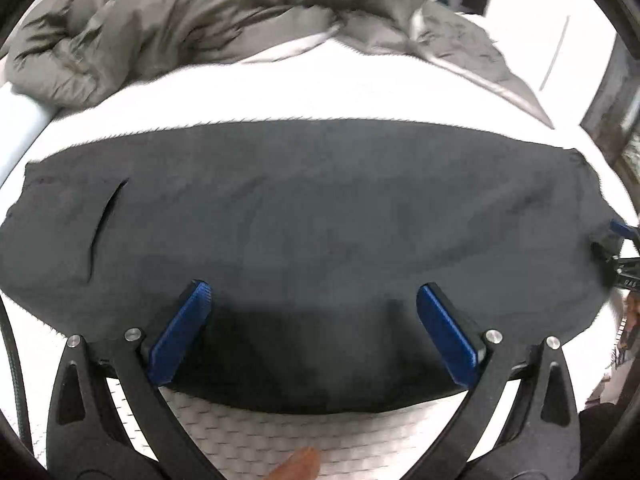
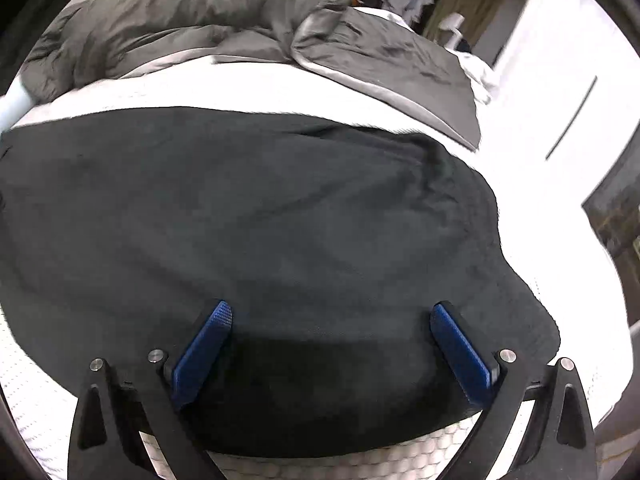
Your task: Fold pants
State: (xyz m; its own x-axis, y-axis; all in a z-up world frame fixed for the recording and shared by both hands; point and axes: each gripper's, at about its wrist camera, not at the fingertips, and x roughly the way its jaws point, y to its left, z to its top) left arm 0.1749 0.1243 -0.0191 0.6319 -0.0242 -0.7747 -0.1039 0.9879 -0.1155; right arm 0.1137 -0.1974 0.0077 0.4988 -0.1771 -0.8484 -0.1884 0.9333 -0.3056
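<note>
While both claws hang over the near hem, I'm between grabs: the left gripper (image 1: 313,294) is spread wide, nothing in it, and the right gripper (image 2: 331,314) is just as wide and just as empty. Right under them, the pants (image 1: 300,220) lie flat across the mattress (image 1: 340,88), near edge running along the quilted border close to me. I'd call this one fold down already, legs stacked, though the fisheye bends the outline and I can't be sure. Next up, as I judge it, is the crosswise fold: I need to drop each claw onto an end, pinch through both layers, then carry one end over to meet the other without dragging the lower layer.

The fabric looks dark, matte, soft, mostly smooth, with light creasing toward the right end. A pocket slit (image 1: 106,224) shows toward the left, so the waist sits there. Beyond, bare white mattress, then a rumpled grey duvet (image 1: 192,20) at the far side.
</note>
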